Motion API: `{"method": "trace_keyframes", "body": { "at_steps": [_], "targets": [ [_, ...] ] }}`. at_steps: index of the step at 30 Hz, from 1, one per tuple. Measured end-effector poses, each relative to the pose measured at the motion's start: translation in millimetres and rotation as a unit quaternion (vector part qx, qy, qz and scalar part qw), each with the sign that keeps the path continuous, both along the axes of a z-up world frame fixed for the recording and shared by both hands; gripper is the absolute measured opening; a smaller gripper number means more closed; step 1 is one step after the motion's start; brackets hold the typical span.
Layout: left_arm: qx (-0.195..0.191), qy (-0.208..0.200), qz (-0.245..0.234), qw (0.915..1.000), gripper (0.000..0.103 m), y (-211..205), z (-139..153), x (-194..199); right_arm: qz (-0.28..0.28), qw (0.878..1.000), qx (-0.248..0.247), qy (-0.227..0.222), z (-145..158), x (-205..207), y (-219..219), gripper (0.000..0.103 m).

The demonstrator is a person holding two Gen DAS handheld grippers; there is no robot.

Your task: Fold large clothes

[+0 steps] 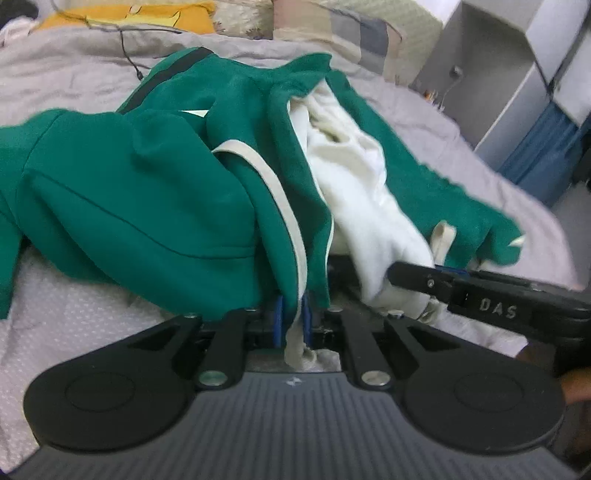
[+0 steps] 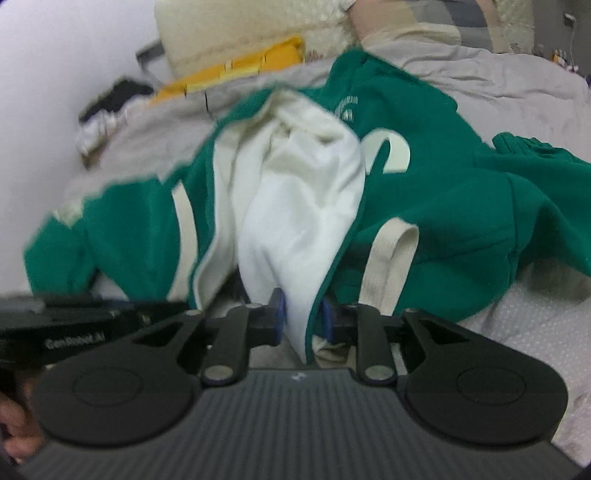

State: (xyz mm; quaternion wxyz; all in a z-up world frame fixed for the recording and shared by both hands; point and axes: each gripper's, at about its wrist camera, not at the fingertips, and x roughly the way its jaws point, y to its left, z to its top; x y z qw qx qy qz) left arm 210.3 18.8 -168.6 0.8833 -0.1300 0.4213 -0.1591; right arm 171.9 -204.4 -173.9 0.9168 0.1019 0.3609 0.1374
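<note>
One large green fleece hoodie with white lining [image 1: 147, 192], heaped and bunched on grey bedsheet [image 1: 424, 122], near edge lifted. Not flat, not squared; hood lining [image 1: 354, 199] turned outward, sleeve trailing off to the side in the right wrist view [image 2: 535, 162]. White numeral print [image 2: 388, 151] visible on front.

Left gripper [image 1: 293, 321]: blue pads [image 1: 277, 317] pressed together on green edge plus cream flat drawstring [image 1: 284, 221], fabric hanging down between them. Right gripper [image 2: 301, 317]: fingers pinching white lining and green hem, cloth filling the gap. Also seen from the left wrist view [image 1: 436, 277], pinching white lining there. Both grippers just beside each other, holding adjacent points near the hood opening.

Progress, judged: early. No clean fold line visible anywhere, garment still a lump. Looks like a lift-and-spread or first grab to straighten. Left to do: flatten body, lay sleeves in, fold hood, fold in halves. Essentially all folding remains.

Counts: one garment. Two cream drawstring ends, one in left grip, second looped loose near right gripper [image 2: 391, 262]. Two grippers. One yellow cushion [image 1: 129, 18] at head of bed, one patchwork pillow [image 1: 351, 29] beside it. One thin black cable [image 1: 127, 51] across sheet. One white cabinet [image 1: 517, 74] at bedside. Dark item by wall in the right wrist view, too blurred to identify.
</note>
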Motion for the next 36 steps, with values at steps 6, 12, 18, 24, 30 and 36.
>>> {"method": "trace_keyframes", "body": {
  "at_steps": [6, 12, 18, 24, 30, 36],
  "targets": [
    [-0.06, -0.05, 0.014, 0.9968, 0.059, 25.6, 23.1, -5.1, -0.02, 0.997, 0.052, -0.054, 18.0, 7.6, -18.3, 0.061],
    [-0.073, -0.085, 0.006, 0.9937, 0.059, 18.4, 22.9, 16.9, -0.03, 0.997, 0.062, -0.046, 7.8, 57.6, -23.1, 0.061],
    [-0.033, -0.103, 0.004, 0.9942, 0.058, 4.4, 10.1, 53.7, -0.056, 0.995, 0.076, -0.035, -17.0, 107.9, -29.1, 0.061],
    [0.026, -0.09, 0.017, 0.9954, 0.038, -6.8, -7.2, 77.1, -0.037, 0.994, 0.098, -0.032, -30.7, 121.0, -27.7, 0.048],
    [0.016, -0.104, 0.045, 0.9934, 0.01, 5.1, 5.7, 69.2, -0.017, 0.997, 0.047, -0.065, -15.5, 107.5, -15.6, 0.012],
    [-0.029, -0.166, 0.038, 0.985, 0.007, 25.3, 45.2, 21.8, -0.014, 0.987, 0.103, -0.119, 19.2, 57.4, -28.0, 0.012]
  ]
}}
